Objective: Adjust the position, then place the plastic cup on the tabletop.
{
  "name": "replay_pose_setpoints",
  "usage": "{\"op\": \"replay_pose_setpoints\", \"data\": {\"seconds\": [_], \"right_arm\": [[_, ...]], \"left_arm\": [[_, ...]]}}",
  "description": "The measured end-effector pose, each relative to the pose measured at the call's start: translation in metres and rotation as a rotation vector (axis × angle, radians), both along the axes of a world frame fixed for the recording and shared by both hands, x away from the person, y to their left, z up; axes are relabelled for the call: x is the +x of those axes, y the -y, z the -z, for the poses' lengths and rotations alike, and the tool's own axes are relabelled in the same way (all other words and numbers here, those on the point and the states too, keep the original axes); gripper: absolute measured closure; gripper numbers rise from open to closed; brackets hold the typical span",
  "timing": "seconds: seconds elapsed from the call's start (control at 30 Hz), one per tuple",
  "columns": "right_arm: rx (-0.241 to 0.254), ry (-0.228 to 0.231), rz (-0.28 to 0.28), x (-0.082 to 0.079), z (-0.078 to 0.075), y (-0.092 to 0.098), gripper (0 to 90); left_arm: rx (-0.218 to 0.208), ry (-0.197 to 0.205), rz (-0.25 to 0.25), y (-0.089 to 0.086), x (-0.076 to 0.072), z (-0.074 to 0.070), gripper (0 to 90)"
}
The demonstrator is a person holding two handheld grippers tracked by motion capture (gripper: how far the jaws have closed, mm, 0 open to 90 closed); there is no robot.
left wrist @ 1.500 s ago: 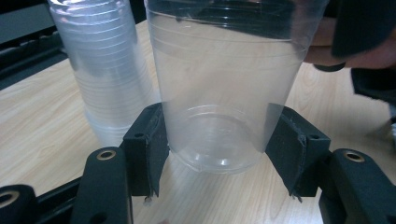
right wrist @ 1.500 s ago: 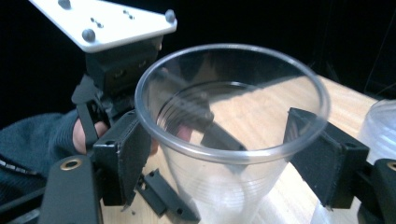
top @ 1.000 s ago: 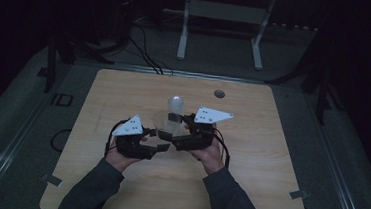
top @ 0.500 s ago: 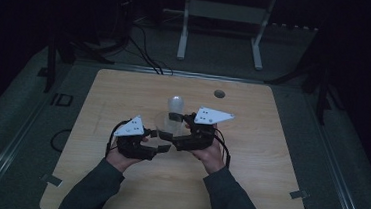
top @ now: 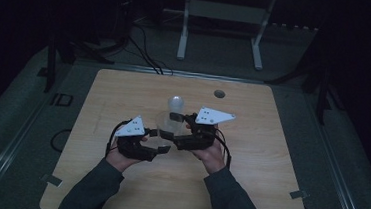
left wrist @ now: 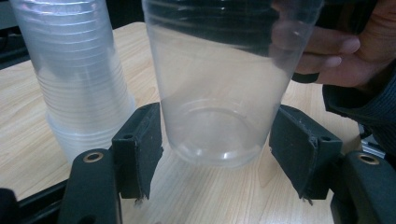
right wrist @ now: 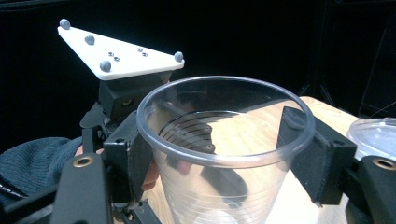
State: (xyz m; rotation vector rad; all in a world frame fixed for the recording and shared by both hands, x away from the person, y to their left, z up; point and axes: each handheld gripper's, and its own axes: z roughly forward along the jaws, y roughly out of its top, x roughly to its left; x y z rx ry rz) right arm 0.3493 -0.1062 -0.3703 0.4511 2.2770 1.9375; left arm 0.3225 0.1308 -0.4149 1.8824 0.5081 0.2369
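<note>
A single clear plastic cup hangs upright just above the wooden table, between my two grippers. My right gripper is shut on it just below the rim, and its jaws have just been closing a little with the cup between them. My left gripper straddles the cup's base. Its jaws have just been opening, and the pads stand beside the wall without pressing on it. In the high view the left gripper comes in from the left and the right gripper from the right.
A tall stack of clear cups stands just behind the held cup, also seen as the stack in the left gripper view. A small round hole marks the table's far side. A white stand and cables lie on the floor beyond.
Both hands and the cup stay where they were; nothing else differs clearly in the high view.
</note>
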Motion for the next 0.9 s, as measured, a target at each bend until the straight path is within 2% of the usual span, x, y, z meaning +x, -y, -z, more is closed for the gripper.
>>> {"op": "replay_pose_setpoints", "data": {"seconds": [0.43,0.9], "right_arm": [[-0.003,0.011,0.028,0.001,-0.001,0.010,28.7],[-0.026,0.044,0.073,0.000,0.000,0.021,28.7]], "left_arm": [[-0.002,0.017,-0.037,-0.009,0.000,-0.003,32.3],[-0.002,0.022,-0.059,-0.014,0.000,-0.005,32.4]]}}
